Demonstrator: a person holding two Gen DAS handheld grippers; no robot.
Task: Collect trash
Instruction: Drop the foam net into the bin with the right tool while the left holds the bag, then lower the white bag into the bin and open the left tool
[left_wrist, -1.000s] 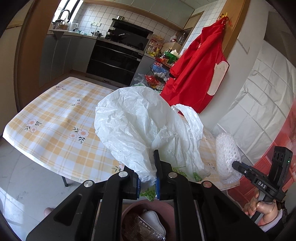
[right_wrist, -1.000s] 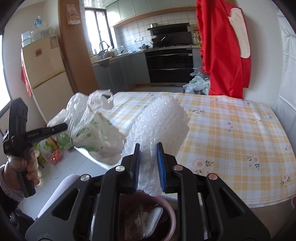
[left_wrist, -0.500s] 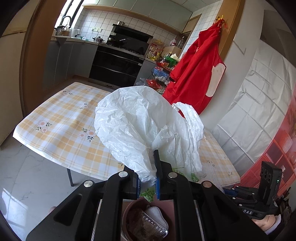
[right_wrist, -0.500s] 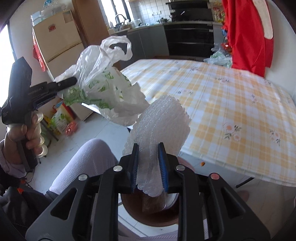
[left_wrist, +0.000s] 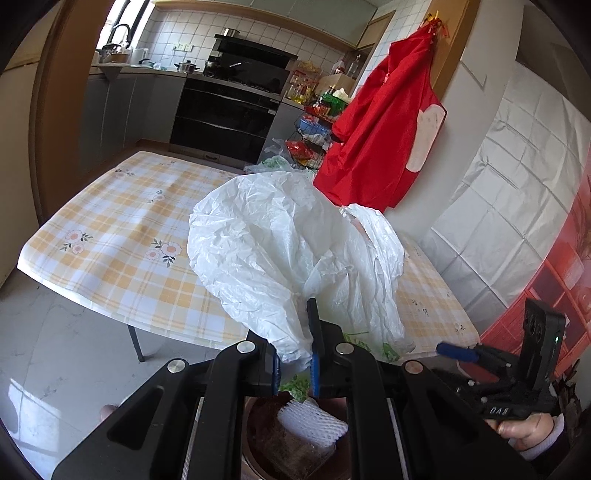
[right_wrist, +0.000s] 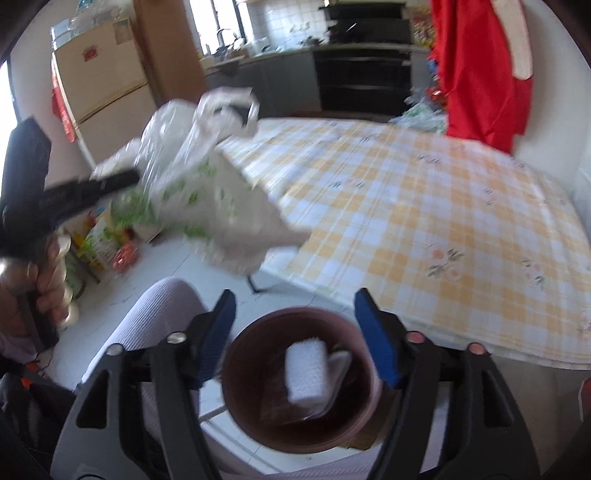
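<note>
My left gripper (left_wrist: 293, 363) is shut on a crumpled white plastic bag (left_wrist: 280, 254) with green print, held up above the brown bin (left_wrist: 258, 443). The bag also shows blurred in the right wrist view (right_wrist: 207, 199), with the left gripper (right_wrist: 110, 184) at the left. My right gripper (right_wrist: 301, 336) is open and empty just above the brown bin (right_wrist: 236, 380). A white foam net (right_wrist: 306, 373) lies inside the bin on other trash; it also shows in the left wrist view (left_wrist: 310, 424). The right gripper (left_wrist: 458, 352) shows at lower right there.
A table with a yellow checked cloth (right_wrist: 424, 221) stands beyond the bin. A red apron (left_wrist: 384, 147) hangs on the wall. A person's knee (right_wrist: 155, 314) is beside the bin. Bottles and packets (right_wrist: 99, 247) stand on the floor by a fridge (right_wrist: 103, 96).
My right gripper has opened and let go of the white foam net, which now lies in the bin. The left gripper still holds the bag over the bin.
</note>
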